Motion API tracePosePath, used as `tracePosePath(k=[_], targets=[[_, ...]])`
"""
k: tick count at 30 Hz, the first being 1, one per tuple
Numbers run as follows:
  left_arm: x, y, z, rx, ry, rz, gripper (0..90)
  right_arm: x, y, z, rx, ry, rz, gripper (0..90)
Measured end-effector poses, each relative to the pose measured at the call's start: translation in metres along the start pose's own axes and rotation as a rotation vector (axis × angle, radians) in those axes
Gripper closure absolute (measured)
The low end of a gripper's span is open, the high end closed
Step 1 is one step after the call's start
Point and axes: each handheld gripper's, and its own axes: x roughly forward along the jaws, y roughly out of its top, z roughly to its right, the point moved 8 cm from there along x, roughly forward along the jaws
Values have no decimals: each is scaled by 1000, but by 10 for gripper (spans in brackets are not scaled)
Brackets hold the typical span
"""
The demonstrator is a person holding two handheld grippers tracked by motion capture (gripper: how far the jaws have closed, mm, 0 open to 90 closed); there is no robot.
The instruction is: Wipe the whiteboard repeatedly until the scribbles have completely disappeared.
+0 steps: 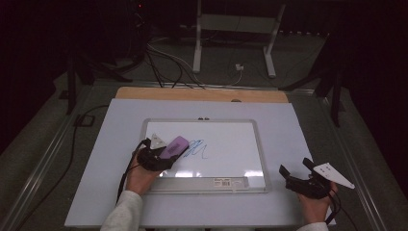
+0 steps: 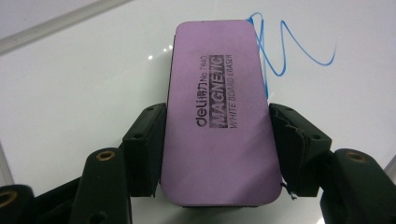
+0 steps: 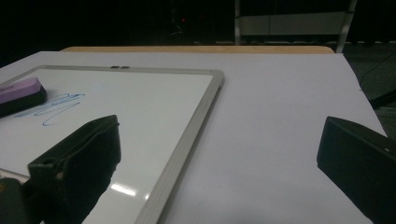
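A purple magnetic whiteboard eraser sits between the jaws of my left gripper, which is shut on its two long sides. In the high view the eraser hangs over the left half of the whiteboard, its tip right beside a blue scribble. The scribble lies just past the eraser's far right corner. My right gripper rests at the table's right front, off the board, jaws wide apart with nothing between them. From there the eraser and scribble lie far left.
The whiteboard's metal frame lies on a white sheet covering the table. A wooden table edge runs along the back. Cables and a white stand lie on the dark floor beyond.
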Motion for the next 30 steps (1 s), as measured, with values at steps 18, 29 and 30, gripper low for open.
tracePosePath(k=[18, 29, 30], targets=[[19, 19, -1, -56, 14, 7, 344, 0, 0, 0, -2, 0, -2, 0], [17, 17, -22, -110, 72, -22, 417, -1, 0, 1, 2, -1, -2, 0], [17, 16, -25, -119, 79, -22, 418, 0, 0, 1, 2, -2, -1, 0]])
